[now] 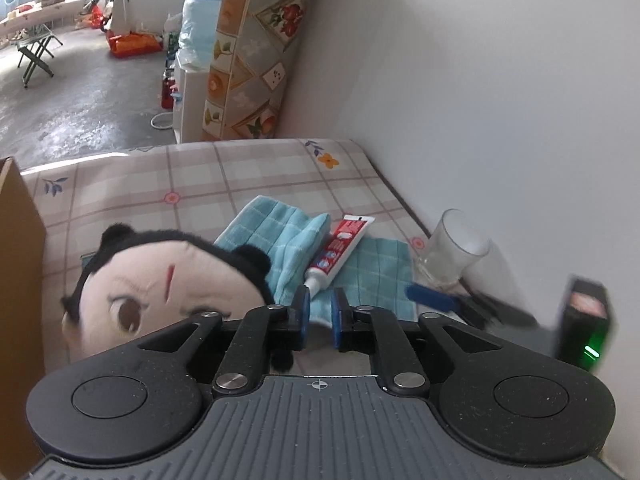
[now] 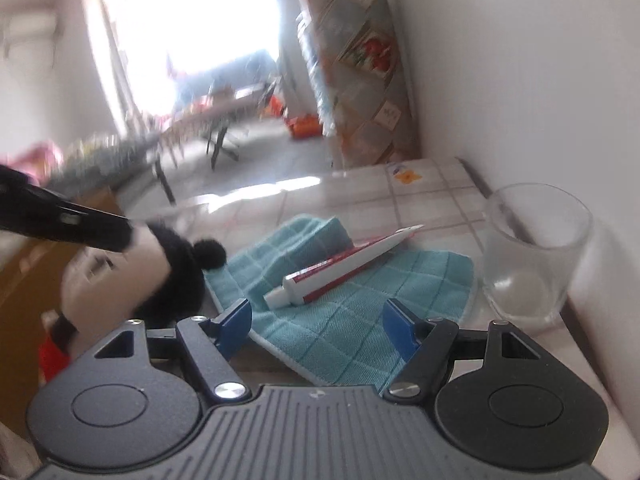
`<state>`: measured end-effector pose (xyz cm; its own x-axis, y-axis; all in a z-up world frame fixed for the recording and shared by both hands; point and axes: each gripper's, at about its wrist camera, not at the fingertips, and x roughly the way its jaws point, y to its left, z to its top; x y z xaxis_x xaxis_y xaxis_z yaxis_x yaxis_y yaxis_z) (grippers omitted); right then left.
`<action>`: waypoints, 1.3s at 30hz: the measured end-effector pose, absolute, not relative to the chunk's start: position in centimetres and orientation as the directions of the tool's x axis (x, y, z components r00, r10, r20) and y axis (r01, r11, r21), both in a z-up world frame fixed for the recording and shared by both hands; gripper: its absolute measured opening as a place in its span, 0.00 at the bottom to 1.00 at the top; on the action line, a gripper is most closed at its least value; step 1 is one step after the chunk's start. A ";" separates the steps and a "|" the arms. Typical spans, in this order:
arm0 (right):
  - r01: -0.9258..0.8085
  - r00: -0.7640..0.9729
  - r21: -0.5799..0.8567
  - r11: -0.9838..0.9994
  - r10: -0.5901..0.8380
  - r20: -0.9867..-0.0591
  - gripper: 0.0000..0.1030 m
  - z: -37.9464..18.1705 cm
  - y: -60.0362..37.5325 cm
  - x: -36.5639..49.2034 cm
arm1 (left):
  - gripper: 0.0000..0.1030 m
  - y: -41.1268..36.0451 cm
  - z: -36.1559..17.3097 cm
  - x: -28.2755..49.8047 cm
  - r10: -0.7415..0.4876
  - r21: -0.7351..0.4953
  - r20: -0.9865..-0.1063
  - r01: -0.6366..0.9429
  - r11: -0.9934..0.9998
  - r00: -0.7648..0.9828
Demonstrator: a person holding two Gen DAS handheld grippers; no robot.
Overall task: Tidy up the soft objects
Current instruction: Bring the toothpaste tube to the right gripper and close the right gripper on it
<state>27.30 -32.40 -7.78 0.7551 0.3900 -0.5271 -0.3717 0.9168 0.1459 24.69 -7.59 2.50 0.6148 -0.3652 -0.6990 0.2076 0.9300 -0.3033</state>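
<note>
A plush doll head (image 1: 160, 284) with black hair and a pale face lies on the checked table beside a cardboard box (image 1: 18, 264). It sits just left of and under my left gripper (image 1: 320, 318). The blue pads stand a narrow gap apart, and only the teal towel (image 1: 280, 232) shows through that gap. In the right wrist view the doll (image 2: 160, 276) is blurred, with a black part of the left gripper against its top. My right gripper (image 2: 316, 328) is open above the towel (image 2: 348, 312), on which a red-and-white toothpaste tube (image 2: 340, 268) lies.
A clear glass (image 2: 532, 256) stands at the right by the white wall (image 1: 480, 80). The cardboard box (image 2: 24, 280) borders the left side. A patterned mattress (image 1: 252, 60) leans upright beyond the table's far edge. Chairs and clutter stand on the floor behind.
</note>
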 end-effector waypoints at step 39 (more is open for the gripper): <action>-0.356 0.669 0.338 0.871 0.491 -0.558 0.16 -5.8 -36.2 14.6 | 0.29 -7.7 -1.7 8.2 -0.500 -0.276 -0.546 0.420 0.865 0.672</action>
